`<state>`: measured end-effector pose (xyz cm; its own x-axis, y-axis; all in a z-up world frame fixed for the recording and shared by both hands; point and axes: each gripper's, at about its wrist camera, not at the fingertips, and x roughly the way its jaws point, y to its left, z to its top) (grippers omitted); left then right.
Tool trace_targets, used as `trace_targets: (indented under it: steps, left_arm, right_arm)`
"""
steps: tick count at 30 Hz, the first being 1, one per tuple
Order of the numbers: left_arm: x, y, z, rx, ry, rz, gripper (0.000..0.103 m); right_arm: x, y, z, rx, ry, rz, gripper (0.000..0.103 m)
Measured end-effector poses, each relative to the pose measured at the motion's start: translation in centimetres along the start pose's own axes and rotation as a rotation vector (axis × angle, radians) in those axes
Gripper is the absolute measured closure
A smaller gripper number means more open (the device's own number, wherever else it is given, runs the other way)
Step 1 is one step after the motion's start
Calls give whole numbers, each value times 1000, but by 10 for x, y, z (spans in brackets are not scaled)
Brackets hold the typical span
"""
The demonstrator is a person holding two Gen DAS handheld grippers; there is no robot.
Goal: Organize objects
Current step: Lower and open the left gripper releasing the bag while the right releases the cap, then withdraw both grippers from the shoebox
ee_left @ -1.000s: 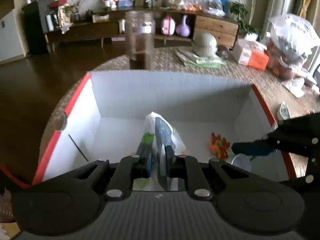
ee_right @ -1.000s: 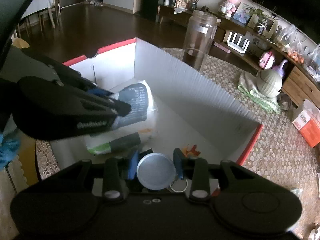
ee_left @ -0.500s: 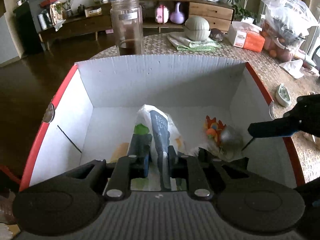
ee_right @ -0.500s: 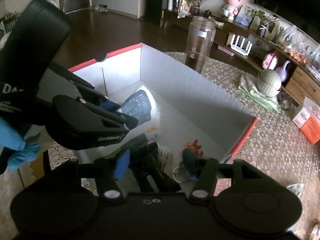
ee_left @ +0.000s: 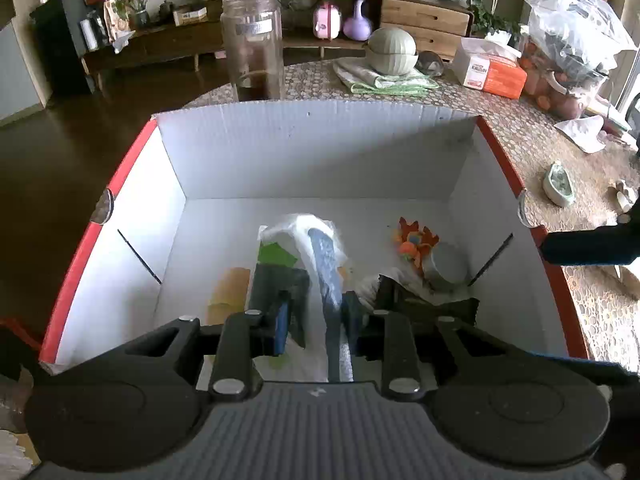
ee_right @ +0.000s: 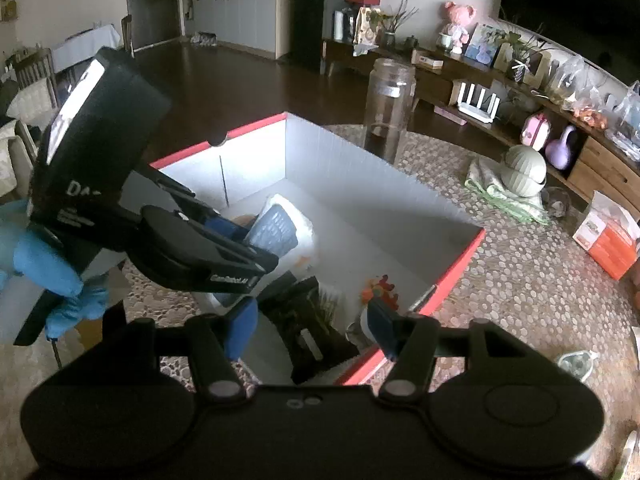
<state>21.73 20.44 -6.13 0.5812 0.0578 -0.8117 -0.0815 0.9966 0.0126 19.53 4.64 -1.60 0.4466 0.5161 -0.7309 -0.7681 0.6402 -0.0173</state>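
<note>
Both grippers have let go since a sec ago: round tin (ee_left: 447, 267) dropped into the box, bag (ee_left: 316, 248) no longer pinched.

Left gripper (ee_left: 315, 326) jaws have just been opening, now a small gap w/ the white bag between the pads, one dark printed fold near the right pad; contact unclear. Bag lies in the white box w/ red rim (ee_left: 320, 148), mid-floor, long axis running from the gripper toward the far wall. Right gripper (ee_right: 310, 326) jaws stand about half apart, empty, over the box's near corner, above a dark packet (ee_right: 310, 322). Tin rests by the right wall, touching an orange toy (ee_left: 414, 242). Glass jar (ee_left: 253, 46) upright behind the box.
</note>
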Motion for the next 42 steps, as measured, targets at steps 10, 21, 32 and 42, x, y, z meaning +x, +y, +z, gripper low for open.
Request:
trace_targets:
  steps: [10,21,32,42]
  left_arm:
    - [-24,-8,-4,-22,-48,21,23]
    - [-67,-35,-16,-19,-120,15,23]
    - [-90,-77,-25,-20,-167,-53,20]
    - [-94,-136,-33,36,-197,-126,0]
  right_arm:
    - [-38,-9,-15,28,-51,-8,36]
    - [-87,-27,-43,98,-131,-5,23]
    - [-124,-54,-82,152,-151,-57,20]
    - [-145,-83,-117,174,-148,-132,19]
